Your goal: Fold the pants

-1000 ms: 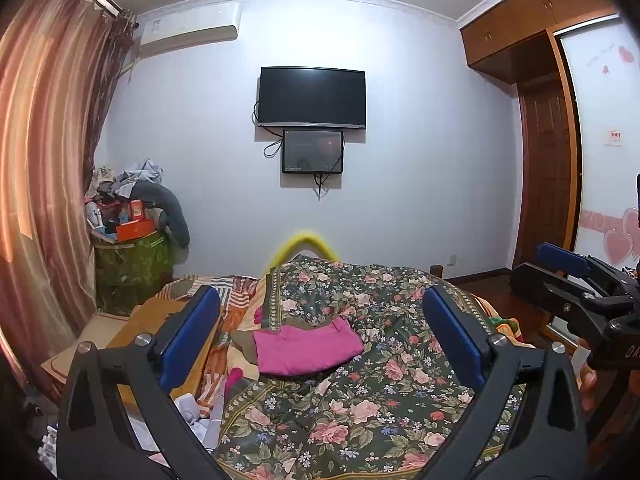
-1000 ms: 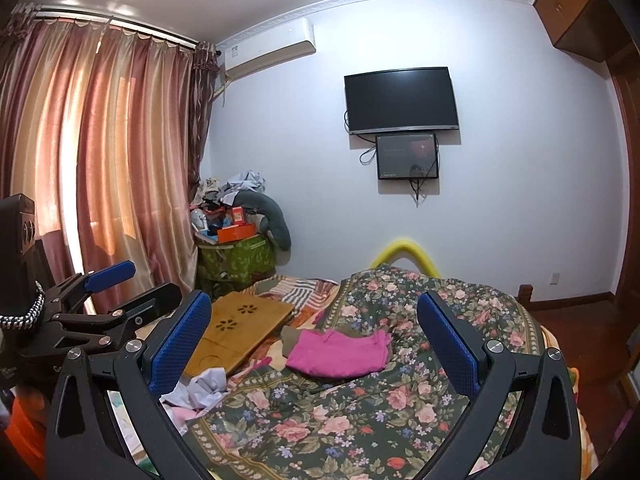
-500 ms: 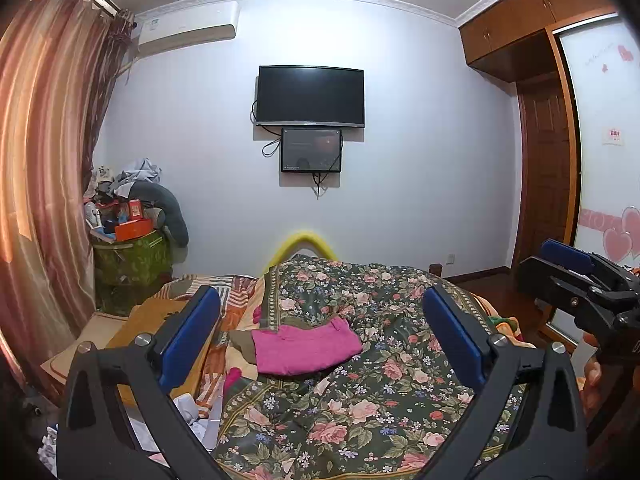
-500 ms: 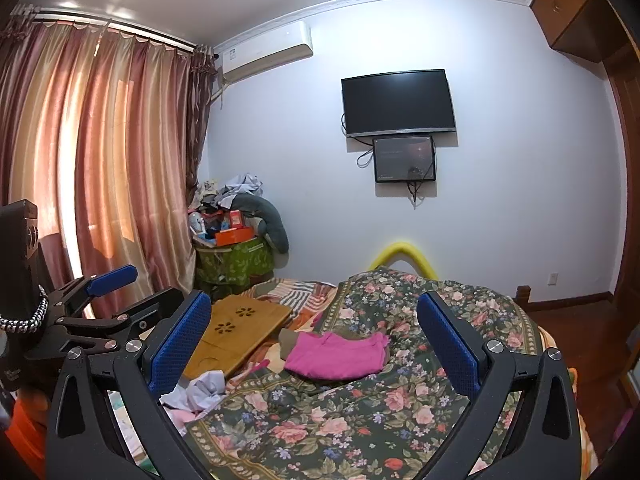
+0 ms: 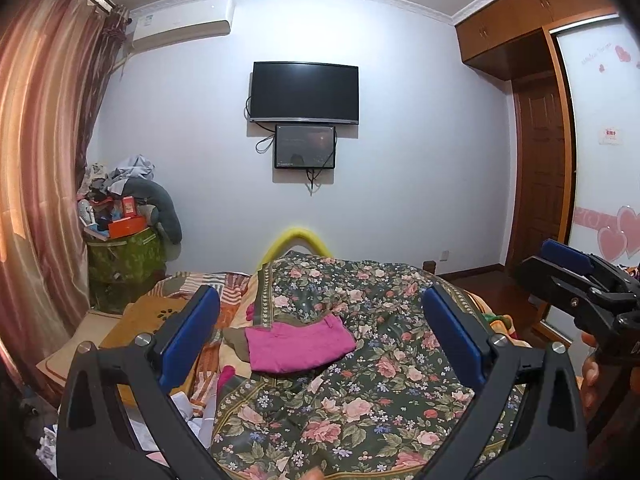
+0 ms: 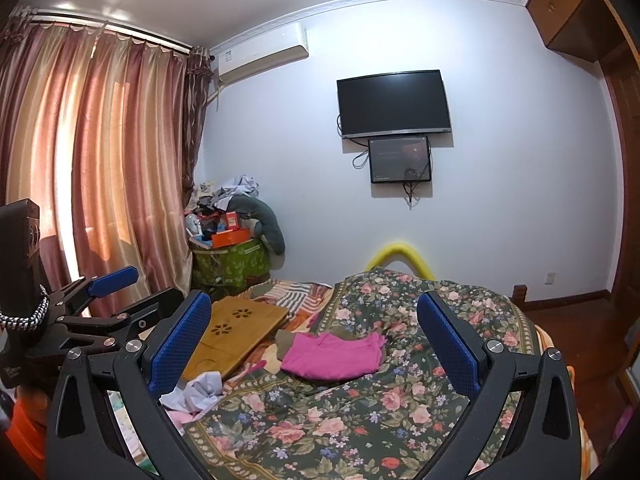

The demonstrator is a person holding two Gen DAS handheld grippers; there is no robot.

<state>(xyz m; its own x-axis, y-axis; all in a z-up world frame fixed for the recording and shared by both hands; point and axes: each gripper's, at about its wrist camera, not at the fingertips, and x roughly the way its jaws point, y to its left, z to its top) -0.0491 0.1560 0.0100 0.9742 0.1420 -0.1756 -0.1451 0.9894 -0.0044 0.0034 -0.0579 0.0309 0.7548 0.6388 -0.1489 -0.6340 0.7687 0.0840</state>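
Nearest, the left gripper [image 5: 320, 322] hangs above the bed with its 2 blue-padded fingers [image 5: 191, 334] spread wide and nothing between them. Likewise the right gripper [image 6: 314, 326] is raised with its jaws far apart and empty; it also shows at the right edge of the left wrist view, held by a hand [image 5: 592, 376].

Below both tools spreads a dark floral quilt [image 5: 380, 380] covering most of the bed. At its near left edge lies a crumpled heap of white and pink cloth [image 6: 196, 394].

Further on, the pink pants [image 5: 298, 342] lie on the quilt in a compact, roughly rectangular bundle, well apart from both grippers, with an olive-brown cloth [image 5: 236, 342] touching their left side. Beside them to the left, a wooden lap tray [image 6: 236, 332] with flower-shaped cut-outs rests on striped bedding [image 6: 296, 296].

Beyond the quilt's far end rises a yellow padded arch [image 5: 298, 240]. In the left corner a green floral bin [image 6: 230, 264] carries a pile of boxes and clothes beside long pinkish curtains [image 6: 100, 168].

On the far wall hang a black TV [image 5: 304, 92], a smaller screen [image 5: 304, 146] just beneath it, and an air conditioner [image 5: 182, 20] near the ceiling. Wooden cabinets [image 5: 532, 12] and a door [image 5: 540, 176] stand to the right.
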